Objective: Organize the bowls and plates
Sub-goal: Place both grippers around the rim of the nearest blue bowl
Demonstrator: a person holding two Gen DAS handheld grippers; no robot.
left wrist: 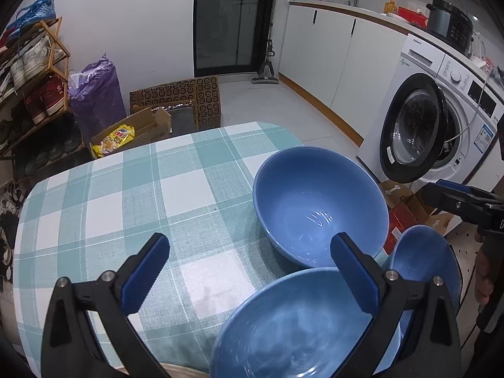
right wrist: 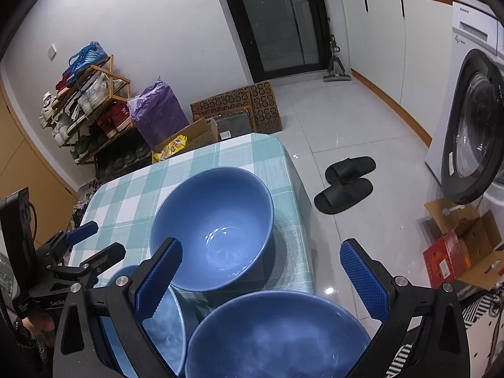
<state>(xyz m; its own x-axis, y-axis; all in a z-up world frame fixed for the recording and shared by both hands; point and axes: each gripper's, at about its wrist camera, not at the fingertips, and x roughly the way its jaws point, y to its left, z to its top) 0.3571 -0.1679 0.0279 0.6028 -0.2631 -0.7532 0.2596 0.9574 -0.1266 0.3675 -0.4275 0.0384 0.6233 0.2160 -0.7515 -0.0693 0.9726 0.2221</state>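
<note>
Nearest each lens stood its own gripper: the left gripper (left wrist: 249, 274) and the right gripper (right wrist: 261, 278) both had their blue-padded fingers spread wide and held nothing. Three blue bowls sat upright and unstacked on the checked tablecloth (left wrist: 126, 195): a far bowl (left wrist: 321, 204) by the table's right edge, a near-left bowl (left wrist: 302, 324) under the left gripper's right finger (left wrist: 352, 277), and a near-right bowl (right wrist: 277, 337) between the right gripper's fingers. Judged from this layout, each gripper hung nearest one near bowl, with the far bowl ahead of both, slightly closer to the right gripper.
</note>
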